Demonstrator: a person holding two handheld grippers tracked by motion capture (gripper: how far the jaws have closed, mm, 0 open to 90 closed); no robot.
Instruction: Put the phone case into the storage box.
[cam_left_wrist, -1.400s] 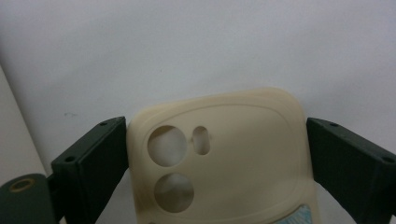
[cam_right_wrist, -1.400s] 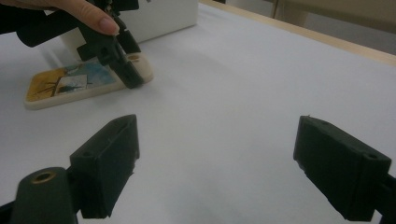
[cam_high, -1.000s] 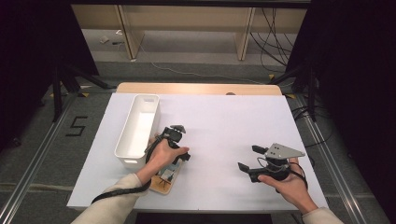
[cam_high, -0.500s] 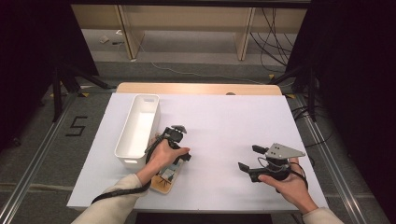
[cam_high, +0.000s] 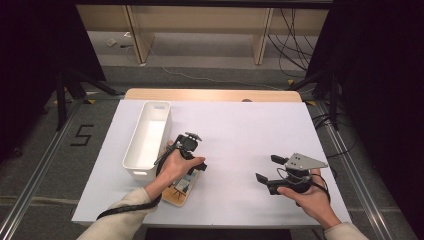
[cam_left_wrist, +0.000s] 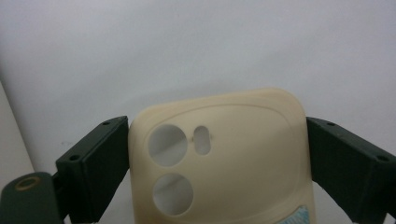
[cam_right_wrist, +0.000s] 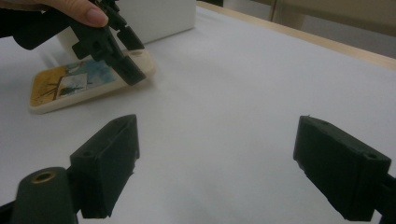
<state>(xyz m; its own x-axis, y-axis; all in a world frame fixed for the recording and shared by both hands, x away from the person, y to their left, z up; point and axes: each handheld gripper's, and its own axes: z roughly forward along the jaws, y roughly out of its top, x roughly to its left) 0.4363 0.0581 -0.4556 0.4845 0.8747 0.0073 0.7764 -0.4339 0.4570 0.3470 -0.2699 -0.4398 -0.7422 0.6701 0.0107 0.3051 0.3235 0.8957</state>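
Left gripper set to take a phone case beside the white bin

White surface mid-frame; bin left of centre; cream phone case lies flat at lower left, left gripper bracketing its camera end, jaws touching, seemingly clamped for lifting; right gripper idle, spread, lower right.

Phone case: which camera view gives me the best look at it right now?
The left gripper view: the cream phone case sits between the left gripper's jaws, camera cutouts plain. The right gripper view shows it flat on the table, printed picture visible, farther off. In the high view it is small and partly hidden under the hand.
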